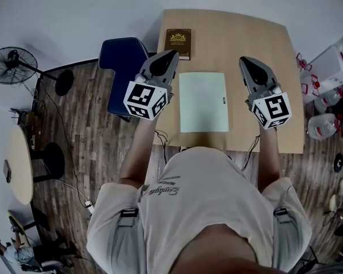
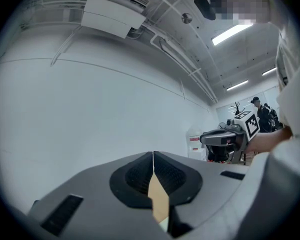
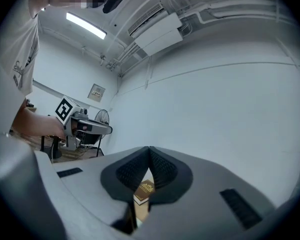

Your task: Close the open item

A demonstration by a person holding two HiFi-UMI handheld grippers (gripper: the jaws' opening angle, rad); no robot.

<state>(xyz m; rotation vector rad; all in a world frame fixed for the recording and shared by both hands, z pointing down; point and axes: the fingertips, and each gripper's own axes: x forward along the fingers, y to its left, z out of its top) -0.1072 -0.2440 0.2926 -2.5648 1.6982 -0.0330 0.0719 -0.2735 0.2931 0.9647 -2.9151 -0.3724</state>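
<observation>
A pale green flat cover [image 1: 203, 101] lies shut in the middle of the tan table [image 1: 257, 39], with a small dark mark at its right edge. A brown book [image 1: 178, 43] with a gold emblem lies closed at the table's far left. My left gripper [image 1: 171, 52] hovers left of the green cover, near the brown book, jaws together and empty. My right gripper [image 1: 242, 59] hovers to the cover's right, also shut on nothing. In the left gripper view the fingertips [image 2: 153, 155] meet over bare table. The right gripper view shows the brown book [image 3: 144, 190] through the gap below its shut tips [image 3: 149, 149].
A blue chair [image 1: 124, 66] stands against the table's left edge. A floor fan [image 1: 11, 65] and a round side table [image 1: 20, 164] are at the far left. Water bottles [image 1: 326, 124] and a white bin [image 1: 331, 67] crowd the right side. Cables trail over the wooden floor.
</observation>
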